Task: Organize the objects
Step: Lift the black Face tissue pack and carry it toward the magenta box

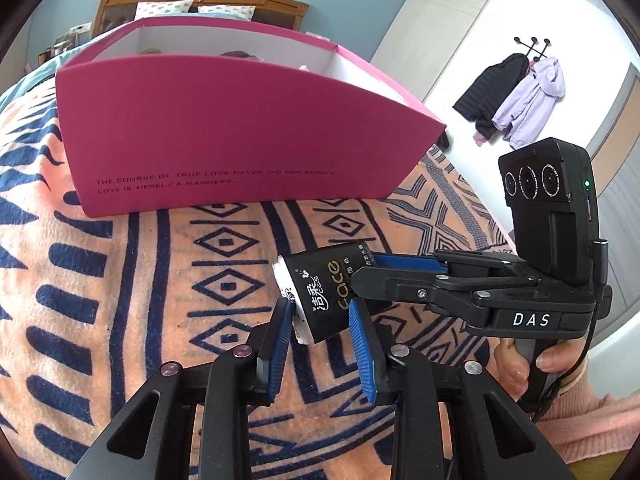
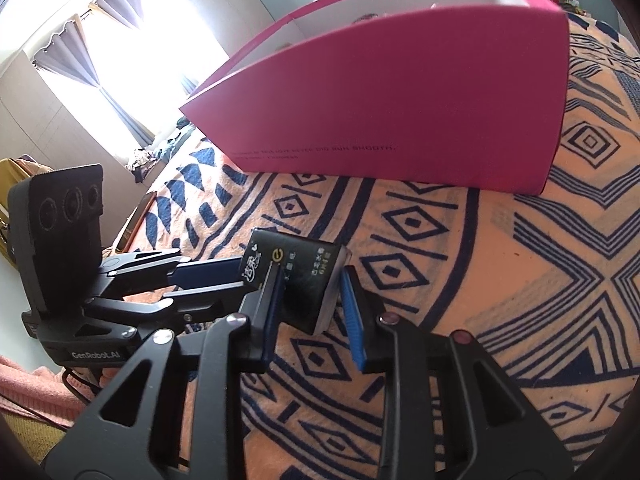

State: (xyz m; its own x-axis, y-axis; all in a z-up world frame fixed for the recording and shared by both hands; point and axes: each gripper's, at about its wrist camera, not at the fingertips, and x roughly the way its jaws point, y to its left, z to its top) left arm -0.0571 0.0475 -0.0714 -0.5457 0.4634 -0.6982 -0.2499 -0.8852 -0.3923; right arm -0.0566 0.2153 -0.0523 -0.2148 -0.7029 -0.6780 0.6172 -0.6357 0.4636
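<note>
A small black tissue pack (image 1: 320, 292) is held above the patterned blanket, in front of a pink open box (image 1: 224, 136). My left gripper (image 1: 322, 320) has its blue pads on both sides of the pack's near end. My right gripper (image 1: 366, 270) reaches in from the right and grips the pack's far end. In the right wrist view the same pack (image 2: 308, 276) sits between my right gripper's (image 2: 310, 284) pads, with my left gripper (image 2: 240, 276) holding its left end. The pink box (image 2: 400, 92) stands just behind.
An orange and navy patterned blanket (image 1: 120, 300) covers the bed. A wooden headboard with pillows (image 1: 200, 4) is behind the box. Coats hang on a wall rack (image 1: 516, 96) at the right. A bright curtained window (image 2: 120, 52) is at the left.
</note>
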